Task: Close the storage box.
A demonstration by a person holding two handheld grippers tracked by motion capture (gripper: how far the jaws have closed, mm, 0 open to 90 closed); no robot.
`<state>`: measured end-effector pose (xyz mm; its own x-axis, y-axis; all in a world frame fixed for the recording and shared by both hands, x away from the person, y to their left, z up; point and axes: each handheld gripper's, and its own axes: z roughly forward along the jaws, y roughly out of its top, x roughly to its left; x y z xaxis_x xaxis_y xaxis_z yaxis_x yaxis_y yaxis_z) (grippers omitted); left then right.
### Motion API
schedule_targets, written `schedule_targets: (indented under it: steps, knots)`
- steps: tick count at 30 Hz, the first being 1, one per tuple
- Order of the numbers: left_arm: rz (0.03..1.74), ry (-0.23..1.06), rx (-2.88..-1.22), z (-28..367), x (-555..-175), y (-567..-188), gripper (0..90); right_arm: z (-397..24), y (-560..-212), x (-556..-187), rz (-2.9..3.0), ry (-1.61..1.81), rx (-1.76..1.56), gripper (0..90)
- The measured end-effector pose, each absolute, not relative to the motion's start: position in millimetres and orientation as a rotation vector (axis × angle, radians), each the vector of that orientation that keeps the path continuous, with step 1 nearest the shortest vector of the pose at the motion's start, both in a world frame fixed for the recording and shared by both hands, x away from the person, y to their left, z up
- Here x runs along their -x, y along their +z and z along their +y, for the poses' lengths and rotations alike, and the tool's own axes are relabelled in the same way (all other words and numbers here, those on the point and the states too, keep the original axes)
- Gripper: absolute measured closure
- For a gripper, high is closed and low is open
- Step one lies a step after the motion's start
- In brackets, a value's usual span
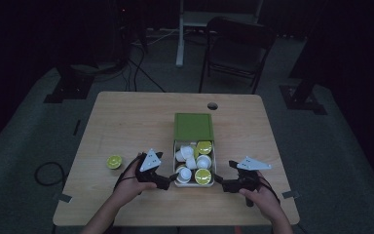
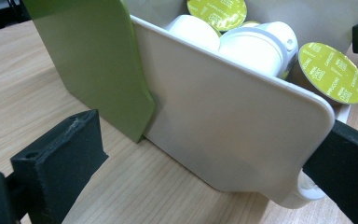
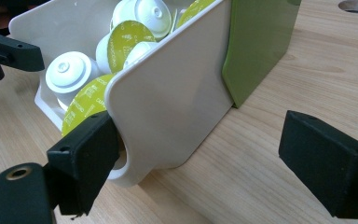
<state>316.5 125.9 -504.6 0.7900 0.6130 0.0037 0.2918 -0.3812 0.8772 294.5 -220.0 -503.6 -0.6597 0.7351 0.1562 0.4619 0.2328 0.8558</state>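
I see the table (image 1: 126, 122) with the white drawer (image 1: 215, 168) of capsules (image 1: 203, 176) between my grippers. Left gripper (image 1: 175, 176) and right gripper (image 1: 222, 184) both spread, each with one jaw against a front corner. The high view adds a loose capsule (image 1: 114, 162) farther left.

Bare wooden table (image 1: 126, 122) left and right of white drawer (image 1: 213, 165), green sleeve (image 1: 194, 126) blocking behind, lone capsule (image 1: 114, 162) near left edge, capsules (image 1: 195, 163) crowding drawer.

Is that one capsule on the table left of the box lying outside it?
Yes, a lone capsule lies on the table, left of the box.
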Motion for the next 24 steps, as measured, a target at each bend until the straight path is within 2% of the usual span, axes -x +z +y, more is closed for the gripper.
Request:
schedule_targets:
  steps: [24]
  knots:
    - [0.729,0.421,-1.963,127,-325,-505,2.1,-218,-503,-305,2.215,1.379,-1.137,11.2]
